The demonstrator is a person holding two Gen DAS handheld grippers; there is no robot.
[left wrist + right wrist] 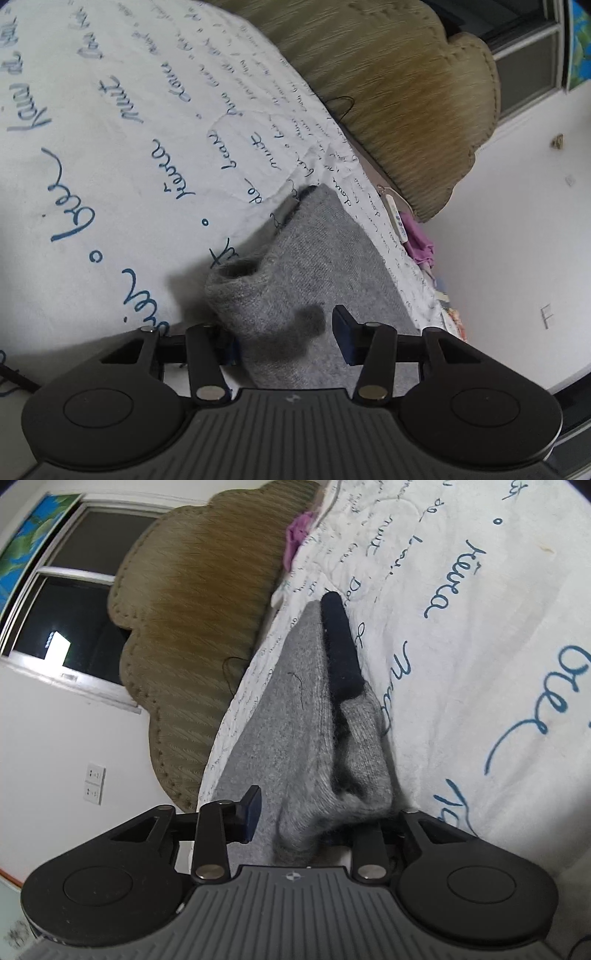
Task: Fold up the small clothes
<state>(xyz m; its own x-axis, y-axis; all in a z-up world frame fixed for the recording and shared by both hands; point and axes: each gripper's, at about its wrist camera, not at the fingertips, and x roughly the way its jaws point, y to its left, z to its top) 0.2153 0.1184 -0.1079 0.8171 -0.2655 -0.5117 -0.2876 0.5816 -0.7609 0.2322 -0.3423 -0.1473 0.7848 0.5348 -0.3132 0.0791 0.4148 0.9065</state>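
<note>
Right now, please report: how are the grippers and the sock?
Left gripper open, grey sock between its jaws. Right gripper open, sock between its jaws too. Sock lies bunched on bedspread. Purple cloth apart, at bed edge.

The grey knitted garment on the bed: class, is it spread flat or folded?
Folded, at least partly. The grey knitted garment lies doubled in overlapping layers on the bedspread, its rolled edge bulging; how neatly, cannot tell.

Folded grey sock (314,258) on bedspread (110,166)
</note>
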